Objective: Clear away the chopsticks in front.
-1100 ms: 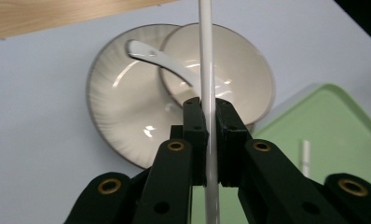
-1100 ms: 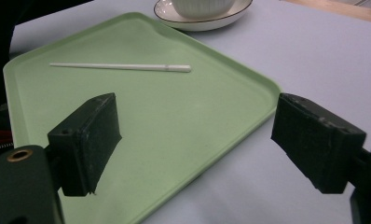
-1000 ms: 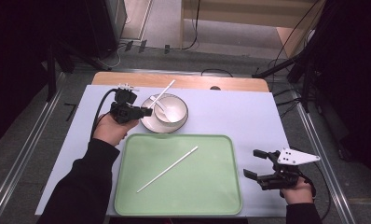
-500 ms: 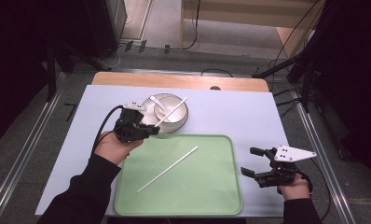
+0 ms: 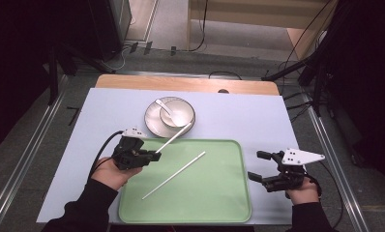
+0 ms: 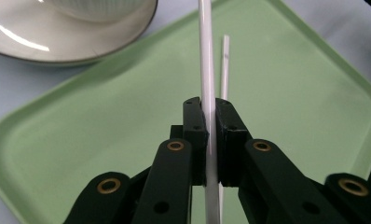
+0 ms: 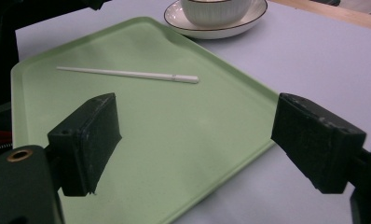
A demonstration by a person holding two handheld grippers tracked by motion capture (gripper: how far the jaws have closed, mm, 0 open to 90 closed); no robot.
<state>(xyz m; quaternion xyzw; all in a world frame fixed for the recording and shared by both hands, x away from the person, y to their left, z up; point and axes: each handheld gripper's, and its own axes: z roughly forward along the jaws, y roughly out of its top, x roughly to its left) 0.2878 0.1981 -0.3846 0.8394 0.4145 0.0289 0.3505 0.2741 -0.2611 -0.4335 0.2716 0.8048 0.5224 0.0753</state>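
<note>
So the table (image 5: 258,116) has a pale blue-grey sheet over it with a strip of bare wood along the far edge. Biggest thing on it is the green tray (image 5: 219,203), sitting on the near side, and it's got just one white chopstick (image 5: 173,175) lying diagonally across the middle. Just past the tray's far edge there's a white plate (image 5: 152,126) with a dark rim, and a small white bowl (image 5: 180,119) sits on it with a white spoon (image 5: 163,107) resting in it, handle pointing to the far left.

The left tongs (image 5: 156,154) are over the tray's far-left corner, clamped tight on a second chopstick (image 5: 173,137). That one is up off the tray and its far tip reaches the plate by the bowl. In the left gripper view you can see it pinched right between the jaws.

The right tongs (image 5: 259,165) hang over the table just off the tray's right edge, jaws wide apart, nothing in them.
</note>
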